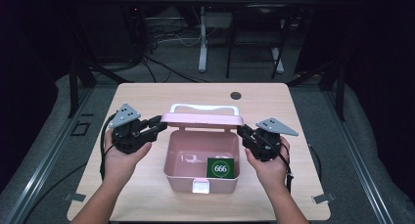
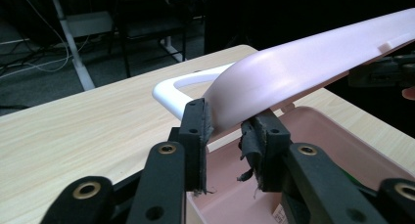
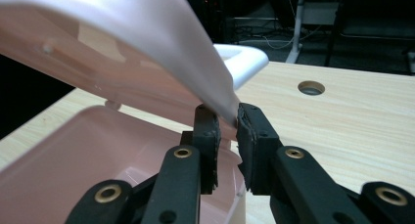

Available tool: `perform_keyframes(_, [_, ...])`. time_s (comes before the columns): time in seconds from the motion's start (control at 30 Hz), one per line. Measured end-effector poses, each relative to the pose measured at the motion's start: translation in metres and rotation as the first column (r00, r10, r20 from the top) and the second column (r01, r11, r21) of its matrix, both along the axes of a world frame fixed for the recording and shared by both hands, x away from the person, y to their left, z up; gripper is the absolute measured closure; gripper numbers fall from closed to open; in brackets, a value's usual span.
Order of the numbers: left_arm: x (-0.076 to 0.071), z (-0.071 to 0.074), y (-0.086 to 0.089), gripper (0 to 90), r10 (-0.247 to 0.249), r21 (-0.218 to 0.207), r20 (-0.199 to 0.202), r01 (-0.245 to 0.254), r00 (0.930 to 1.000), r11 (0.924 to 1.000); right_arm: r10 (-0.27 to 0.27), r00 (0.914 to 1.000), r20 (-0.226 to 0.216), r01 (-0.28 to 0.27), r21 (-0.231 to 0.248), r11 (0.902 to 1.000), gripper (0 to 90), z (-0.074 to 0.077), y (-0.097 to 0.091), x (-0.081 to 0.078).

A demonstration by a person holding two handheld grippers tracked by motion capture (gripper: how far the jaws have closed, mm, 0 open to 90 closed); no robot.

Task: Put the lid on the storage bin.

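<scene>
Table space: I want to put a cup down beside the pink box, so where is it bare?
Bare wood lies behind the white handle around the round hole, along the table's front edge, and at both outer edges. Beside the pink box, the left tool and right tool crowd the lid.

I see the box [image 1: 201, 155] at table [image 1: 147, 94] centre, lid [image 1: 202, 119] raised at 12 o'clock, card [image 1: 221, 168] inside toward 4, grippers flanking at 9 [image 1: 157, 122] and 3 [image 1: 242, 130].
</scene>
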State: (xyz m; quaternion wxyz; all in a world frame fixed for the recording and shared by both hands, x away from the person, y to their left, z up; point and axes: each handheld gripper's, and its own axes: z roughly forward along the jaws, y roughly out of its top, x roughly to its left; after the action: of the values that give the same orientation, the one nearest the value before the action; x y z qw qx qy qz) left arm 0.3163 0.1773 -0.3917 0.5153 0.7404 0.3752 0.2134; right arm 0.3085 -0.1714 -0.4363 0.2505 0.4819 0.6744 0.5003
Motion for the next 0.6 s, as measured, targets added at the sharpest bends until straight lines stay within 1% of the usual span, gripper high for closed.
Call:
perform_keyframes(0.17, [0.001,0.001,0.0,72.0,-0.001,-0.001,-0.003,0.001,1.0,1.0,0.002,0.9999,-0.013,-0.002,0.009,1.0,77.9,-0.004,-0.001,0.002])
perform_keyframes(0.6, [0.005,0.003,-0.001,72.0,0.003,-0.001,-0.002,-0.003,1.0,1.0,-0.004,0.9992,-0.039,0.004,0.003,1.0,77.6,-0.013,-0.003,0.007])
